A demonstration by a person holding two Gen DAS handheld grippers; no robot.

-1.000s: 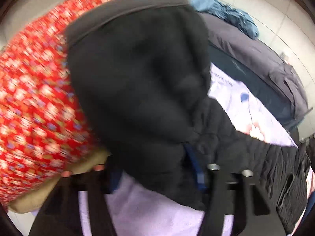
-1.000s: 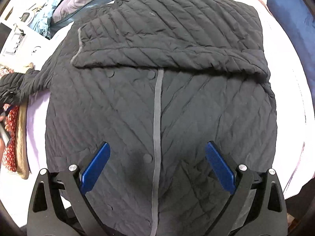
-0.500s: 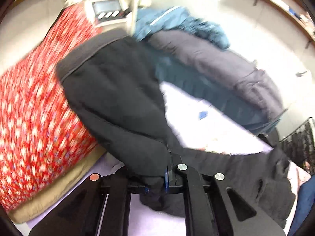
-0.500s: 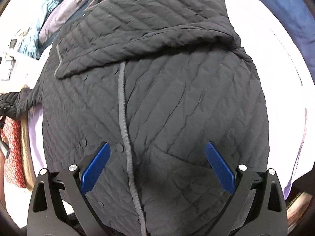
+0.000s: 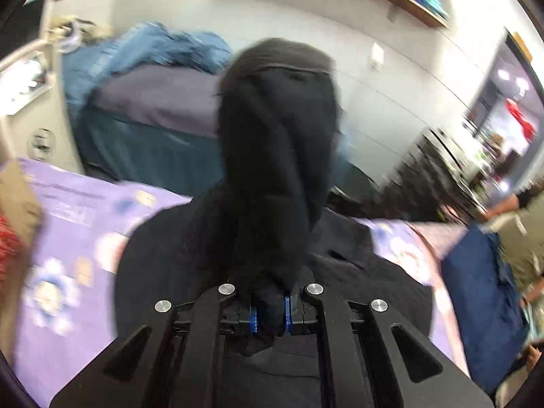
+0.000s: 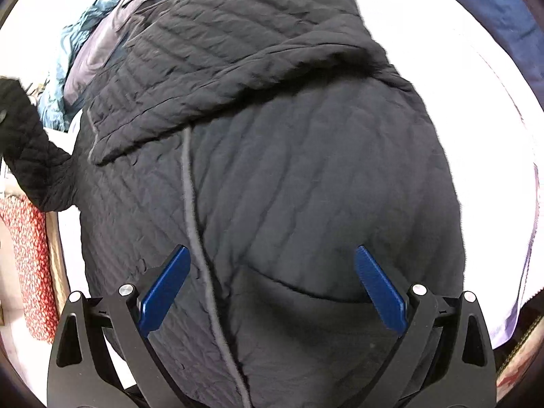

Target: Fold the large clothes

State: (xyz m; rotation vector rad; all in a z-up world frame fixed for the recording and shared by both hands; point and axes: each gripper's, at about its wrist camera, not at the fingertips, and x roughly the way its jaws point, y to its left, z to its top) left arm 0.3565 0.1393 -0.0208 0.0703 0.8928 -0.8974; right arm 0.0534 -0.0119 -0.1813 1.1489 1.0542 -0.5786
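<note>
Black quilted jacket (image 6: 306,176) lies spread flat below the right gripper (image 6: 272,285), w/ grey trim strip running down its middle & top part folded over. One sleeve (image 5: 275,156) is lifted off the surface, bunched b/w the left gripper's (image 5: 270,312) pads.

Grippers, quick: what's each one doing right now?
Left gripper: shut on the jacket's sleeve, lifted off the bed.
Right gripper: open, holding nothing, over the jacket.
</note>
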